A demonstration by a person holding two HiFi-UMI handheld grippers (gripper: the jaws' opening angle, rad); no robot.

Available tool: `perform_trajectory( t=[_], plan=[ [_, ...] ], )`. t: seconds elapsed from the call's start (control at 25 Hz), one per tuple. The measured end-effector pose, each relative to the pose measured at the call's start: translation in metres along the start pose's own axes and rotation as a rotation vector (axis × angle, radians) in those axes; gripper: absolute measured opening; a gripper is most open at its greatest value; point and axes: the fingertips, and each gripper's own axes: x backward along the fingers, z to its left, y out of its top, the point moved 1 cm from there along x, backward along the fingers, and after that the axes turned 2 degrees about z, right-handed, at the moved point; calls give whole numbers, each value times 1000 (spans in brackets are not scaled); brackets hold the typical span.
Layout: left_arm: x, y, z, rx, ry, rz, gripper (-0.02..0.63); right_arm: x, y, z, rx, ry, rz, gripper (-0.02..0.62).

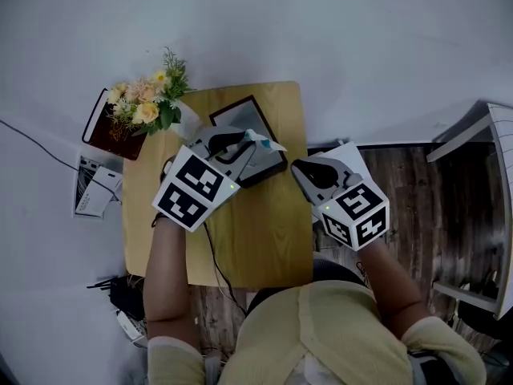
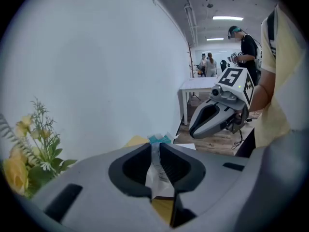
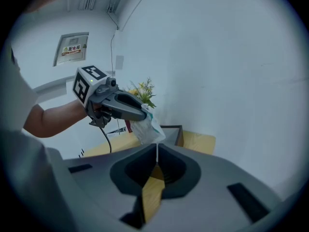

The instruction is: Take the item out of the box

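On the wooden table [image 1: 264, 231] lies a dark shallow box [image 1: 240, 109], also seen in the right gripper view [image 3: 176, 129]. My left gripper [image 1: 247, 140] hangs over the box, shut on a white packet with a teal edge [image 1: 267, 141]. From the left gripper view the packet [image 2: 155, 170] stands pinched between the jaws. The right gripper view shows that packet [image 3: 147, 129] dangling from the left gripper [image 3: 141, 115] above the table. My right gripper [image 1: 304, 169] hovers at the table's right edge, shut, with nothing in it; its jaws meet in its own view [image 3: 157, 151].
A bunch of yellow and pink flowers [image 1: 148, 101] stands at the table's far left corner, beside a dark red box [image 1: 112, 136]. Papers [image 1: 96, 187] and cables lie on the floor to the left. A white table [image 1: 497, 135] stands to the right. People stand far behind [image 2: 248, 47].
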Motion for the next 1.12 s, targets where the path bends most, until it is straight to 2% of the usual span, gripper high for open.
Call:
perform_trajectory(
  t=[0.2, 0.44, 0.6, 0.76, 1.12],
  plan=[
    [22, 1, -9, 77, 94, -113, 75, 8, 2, 10, 15, -15, -10, 32],
    [50, -11, -17, 248, 195, -255, 75, 17, 1, 21, 13, -25, -24, 32],
    [66, -20, -27, 334, 244, -334, 75, 22, -1, 29, 14, -28, -31, 32],
    [77, -30, -39, 409, 287, -381, 75, 26, -3, 35, 15, -32, -39, 32],
    [95, -55, -60, 517, 414, -437, 75, 35, -9, 43, 7, -47, -50, 32]
  ],
)
